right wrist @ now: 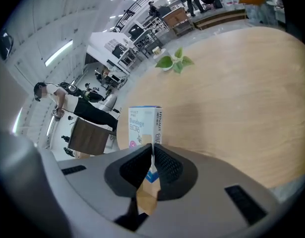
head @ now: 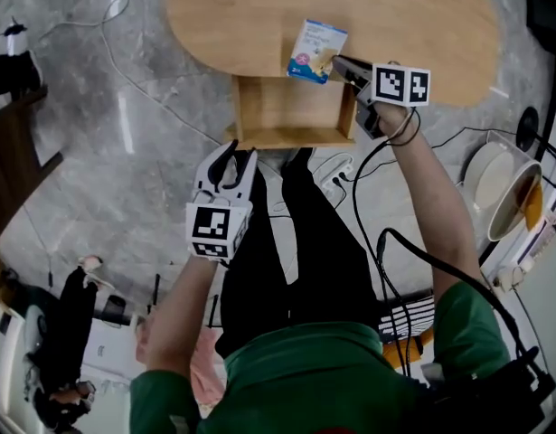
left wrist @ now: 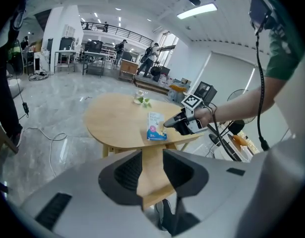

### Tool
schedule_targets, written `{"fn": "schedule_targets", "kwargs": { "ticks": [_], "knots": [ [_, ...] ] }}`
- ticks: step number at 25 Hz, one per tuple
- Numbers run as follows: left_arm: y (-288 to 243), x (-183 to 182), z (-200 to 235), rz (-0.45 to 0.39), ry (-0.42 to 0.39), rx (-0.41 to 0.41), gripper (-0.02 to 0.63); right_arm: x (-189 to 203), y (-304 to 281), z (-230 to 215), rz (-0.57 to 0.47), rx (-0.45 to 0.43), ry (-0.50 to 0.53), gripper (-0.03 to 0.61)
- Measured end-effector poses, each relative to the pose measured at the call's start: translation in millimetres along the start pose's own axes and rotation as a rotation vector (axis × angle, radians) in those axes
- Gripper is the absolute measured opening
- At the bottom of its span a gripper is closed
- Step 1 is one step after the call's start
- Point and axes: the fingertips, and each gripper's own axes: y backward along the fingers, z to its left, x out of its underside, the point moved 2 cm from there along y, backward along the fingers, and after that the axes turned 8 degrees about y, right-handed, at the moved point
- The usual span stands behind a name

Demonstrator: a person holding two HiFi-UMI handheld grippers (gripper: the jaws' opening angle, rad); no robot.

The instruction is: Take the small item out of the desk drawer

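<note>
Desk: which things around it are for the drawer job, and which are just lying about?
For the job: bandage box, open drawer, desk, right gripper shut on the box, left gripper open and empty.
Lying about: leafy sprig on the desk, power strip on the floor.

1. I see the bandage box [head: 315, 51], a small white carton with a blue band along its bottom and a pink mark on its face. It is out of the drawer and over the table [head: 250, 21], close to the front edge. It stands roughly upright, and the jaws of the right gripper [head: 339, 61] pinch one lower corner. I cannot tell whether its base touches the wood.
2. The drawer [head: 291, 108], a shallow light-wood tray, is pulled open toward me from under that front edge, directly below the box.
</note>
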Motion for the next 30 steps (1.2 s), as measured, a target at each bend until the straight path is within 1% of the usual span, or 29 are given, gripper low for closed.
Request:
{"fn": "schedule_targets", "kwargs": {
  "ticks": [5, 9, 11, 13, 15, 17, 18, 19, 21, 23, 26, 28, 30],
  "knots": [
    [5, -4, 5, -0.010, 0.003, -0.016, 0.144, -28, -13, -11, 0.015, 0.006, -0.015, 0.040],
    [8, -9, 8, -0.020, 0.010, -0.031, 0.144, -44, -27, -13, 0.033, -0.022, -0.043, 0.049],
    [8, -11, 8, -0.027, 0.017, -0.037, 0.144, -51, -31, -18, 0.006, -0.024, -0.071, 0.049],
    [8, -9, 8, -0.031, 0.026, -0.041, 0.144, -57, -33, -24, -0.043, -0.008, -0.096, 0.048],
    [10, -6, 8, -0.032, 0.034, -0.044, 0.144, -60, -31, -28, -0.088, 0.017, -0.089, 0.054],
    [12, -3, 6, -0.029, 0.038, -0.046, 0.144, -62, -25, -27, -0.118, 0.046, -0.052, 0.114],
    [14, -2, 4, -0.028, 0.040, -0.047, 0.144, -62, -20, -25, -0.132, 0.064, -0.030, 0.118],
    [16, -3, 3, -0.029, 0.042, -0.047, 0.144, -64, -12, -22, -0.150, 0.084, -0.005, 0.115],
    [18, -9, -1, -0.040, 0.039, -0.045, 0.144, -73, 8, -9, -0.194, 0.115, 0.051, 0.087],
    [19, -22, -6, -0.058, 0.025, -0.042, 0.144, -85, 32, 11, -0.244, 0.117, 0.104, 0.067],
    [30, -52, -24, -0.088, -0.001, -0.038, 0.144, -93, 80, 50, -0.309, 0.097, 0.161, 0.055],
    [45, -82, -38, -0.124, -0.021, -0.038, 0.144, -99, 118, 80, -0.353, 0.095, 0.209, 0.049],
    [63, -118, -51, -0.171, -0.048, -0.040, 0.144, -111, 161, 110, -0.419, 0.110, 0.254, 0.040]
  ]
}}
